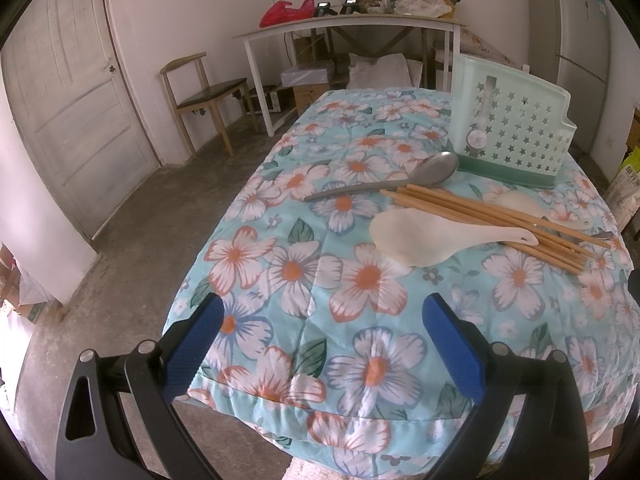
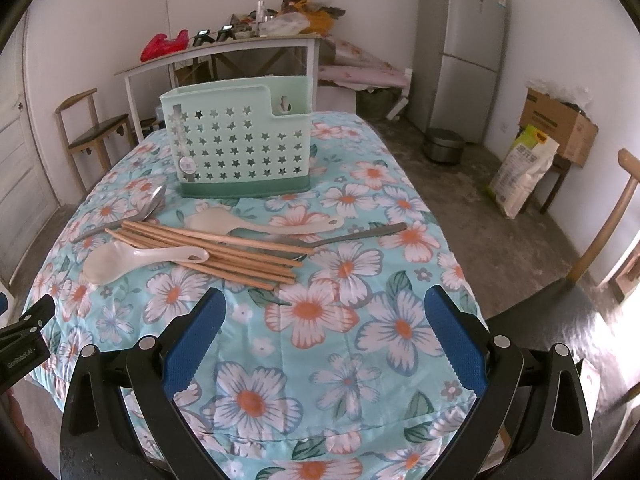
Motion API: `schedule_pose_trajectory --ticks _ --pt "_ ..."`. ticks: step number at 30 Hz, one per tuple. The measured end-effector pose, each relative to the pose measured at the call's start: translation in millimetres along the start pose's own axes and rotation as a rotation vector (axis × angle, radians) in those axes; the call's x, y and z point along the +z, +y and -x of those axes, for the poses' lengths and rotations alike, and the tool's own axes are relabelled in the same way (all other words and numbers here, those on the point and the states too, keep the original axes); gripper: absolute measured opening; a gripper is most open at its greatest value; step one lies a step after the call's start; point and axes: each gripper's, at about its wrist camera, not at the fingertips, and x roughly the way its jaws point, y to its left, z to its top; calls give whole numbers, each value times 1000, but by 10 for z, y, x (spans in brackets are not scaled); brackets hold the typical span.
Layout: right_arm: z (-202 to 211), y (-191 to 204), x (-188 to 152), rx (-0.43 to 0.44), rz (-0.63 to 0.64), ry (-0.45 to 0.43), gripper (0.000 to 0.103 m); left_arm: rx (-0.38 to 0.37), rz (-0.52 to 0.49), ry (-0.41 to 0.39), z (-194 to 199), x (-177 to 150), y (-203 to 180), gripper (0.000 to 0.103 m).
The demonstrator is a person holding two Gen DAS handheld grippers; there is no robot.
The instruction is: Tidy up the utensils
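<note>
A mint green utensil holder [image 2: 240, 144] with star cut-outs stands upright on the floral tablecloth [image 2: 340, 320]; it shows at the far right in the left wrist view [image 1: 516, 136]. In front of it lie several wooden chopsticks [image 2: 212, 248] [image 1: 492, 216], two white plastic spoons [image 2: 136, 260] [image 2: 260, 222], and two metal spoons [image 2: 154, 200] [image 2: 360, 234]. The nearer white spoon [image 1: 432, 236] and a metal spoon [image 1: 424, 170] show in the left wrist view. My left gripper [image 1: 322, 344] and right gripper [image 2: 324, 340] hover open over the table's near edge, holding nothing.
Behind the table stand a wooden chair [image 1: 200, 96], a white side table [image 2: 216, 60] piled with clutter, and a grey fridge [image 2: 460, 48]. A cardboard box [image 2: 560, 124], a sack [image 2: 524, 168] and a pot [image 2: 444, 144] sit on the floor at right. A door [image 1: 68, 104] is at left.
</note>
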Motion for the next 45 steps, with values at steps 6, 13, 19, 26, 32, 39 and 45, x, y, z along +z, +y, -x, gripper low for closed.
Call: schedule_pose_trajectory --ticks 6,13,19,26,32,39,45 --pt "-32 54 1 4 2 6 95 0 -1 7 -24 -12 43 97" --pt "-184 113 -95 41 33 57 95 -5 -23 47 -170 -47 56 97" --pt "-416 387 -255 134 127 155 95 -23 -56 107 -477 -87 40 97" --pt "-672 533 -328 199 156 216 95 -84 -71 103 -685 -170 54 98" --pt "-720 495 -337 222 158 215 95 -133 -63 95 -755 -218 119 98" --pt "-708 459 -341 235 157 211 95 -174 -87 109 -762 -72 39 98" --pt "-696 442 -347 245 156 204 95 -363 -5 13 -653 192 150 95"
